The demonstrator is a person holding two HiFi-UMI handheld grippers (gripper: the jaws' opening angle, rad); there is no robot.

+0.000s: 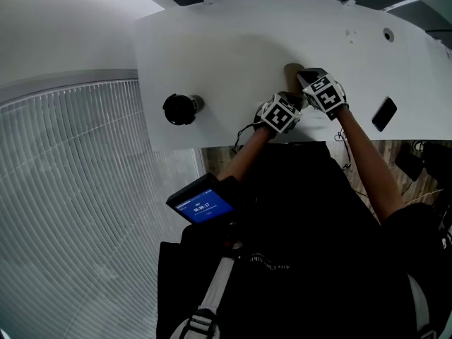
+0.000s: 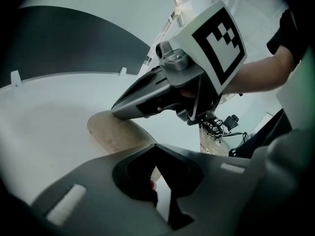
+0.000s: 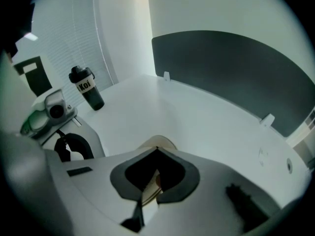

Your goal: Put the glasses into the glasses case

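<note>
Your R gripper jaws pinch the glasses case edge, L gripper jaws shut beside it. Thin grip may slip & case skid across desk.

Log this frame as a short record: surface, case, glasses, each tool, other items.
surface: white table
glasses case: tan, lying on the table, both tools at it
glasses: not visible in any view
left tool: jaws shut, tip at the case's edge; grip unclear
right tool: jaws closed on a thin tan edge of the case
other items: black bottle to the left, dark phone to the right
</note>
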